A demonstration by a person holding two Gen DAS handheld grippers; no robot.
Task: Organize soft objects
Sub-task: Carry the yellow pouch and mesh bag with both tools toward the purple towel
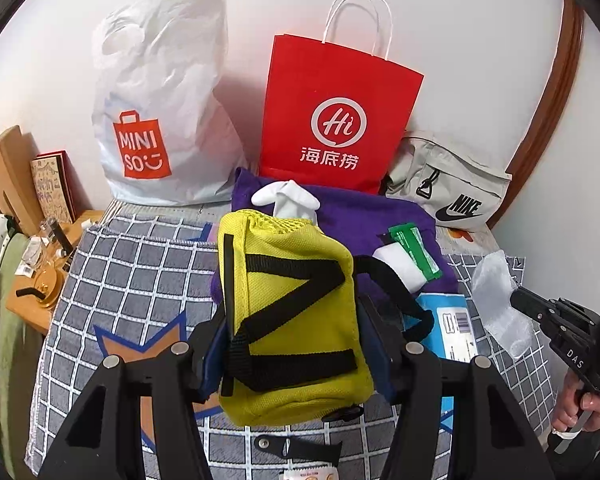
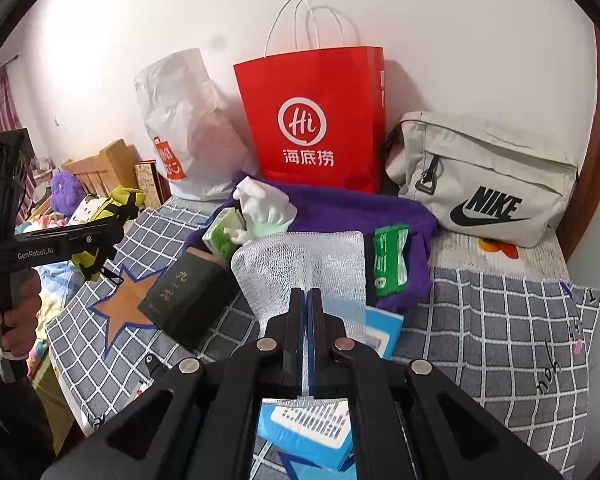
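**Both hands loaded above the bed**

The left hand-held gripper (image 1: 296, 344) grasps a yellow mesh pouch (image 1: 292, 320) with black straps, its two fingers pressed against the pouch's sides and the pouch lifted clear of the grey checked blanket (image 1: 140, 264). The right hand-held gripper (image 2: 306, 320) is clenched on a white mesh net (image 2: 300, 264), which fans out just ahead of its closed fingertips.

Beyond both grippers a purple towel (image 2: 340, 204) lies on the bed, with a white glove (image 2: 260, 200) and a green wipes packet (image 2: 390, 260) on it. Further ahead, against the wall, stand a white plastic bag (image 1: 160, 120) and a red paper bag (image 1: 336, 120); a grey waist bag (image 2: 484, 184) lies right of the red one. Directly beneath the right gripper sits a blue packet (image 2: 308, 432), and to its left a dark book (image 2: 184, 300).
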